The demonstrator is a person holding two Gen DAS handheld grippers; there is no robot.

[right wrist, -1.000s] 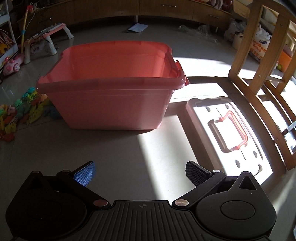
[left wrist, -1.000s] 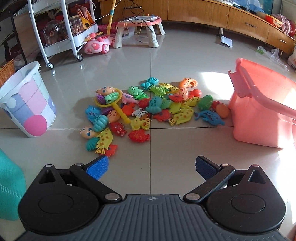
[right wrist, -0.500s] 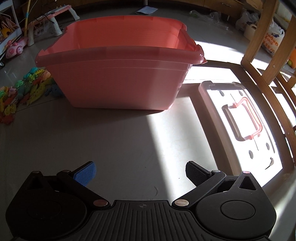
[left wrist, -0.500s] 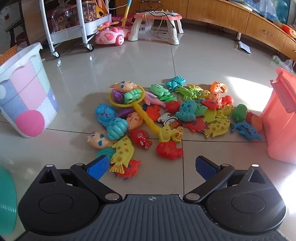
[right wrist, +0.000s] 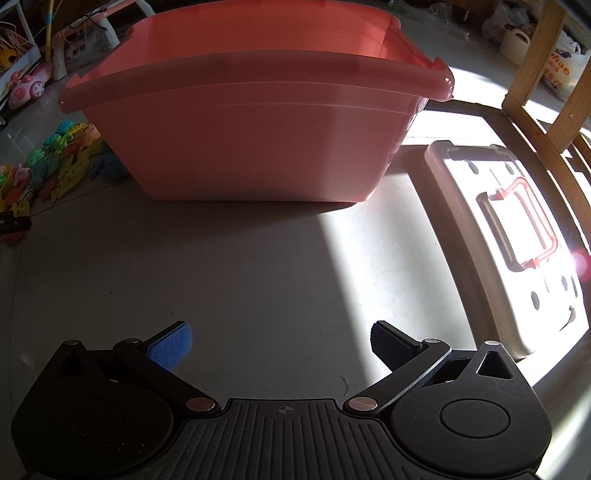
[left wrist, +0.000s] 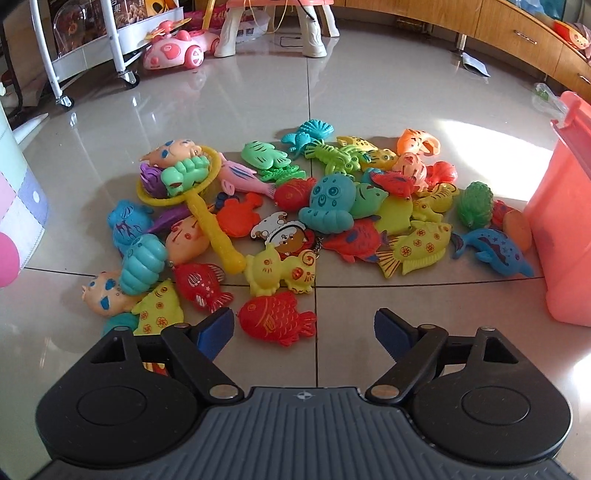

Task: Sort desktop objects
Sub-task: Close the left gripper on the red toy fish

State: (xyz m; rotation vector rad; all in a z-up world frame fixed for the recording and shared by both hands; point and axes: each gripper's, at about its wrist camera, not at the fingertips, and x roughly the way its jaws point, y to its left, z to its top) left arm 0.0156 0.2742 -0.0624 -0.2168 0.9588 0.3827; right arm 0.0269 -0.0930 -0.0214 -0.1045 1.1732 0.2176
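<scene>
A heap of plastic sea-animal toys [left wrist: 332,206] lies on the tiled floor, with a yellow scoop net [left wrist: 199,199] on its left side. My left gripper [left wrist: 303,330] hangs low over the heap's near edge. Its jaws are closing around a red fish [left wrist: 275,317]; the pads do not touch it. A pink bin [left wrist: 565,229] stands at the right of the heap. In the right wrist view the pink bin [right wrist: 251,147] fills the middle and the toys [right wrist: 62,162] show at far left. My right gripper [right wrist: 280,341] is open over bare floor in front of the bin.
The bin's white lid [right wrist: 509,236] with a pink handle lies on the floor to its right, beside a wooden chair [right wrist: 535,92]. A pastel bucket [left wrist: 18,206] stands left of the heap. A white cart [left wrist: 114,44], a pink toy car [left wrist: 173,51] and wooden cabinets [left wrist: 517,33] lie beyond.
My left gripper has come down and forward onto the near edge of the toy heap, and its jaws have narrowed. My right gripper has sunk a little towards the floor before the bin.
</scene>
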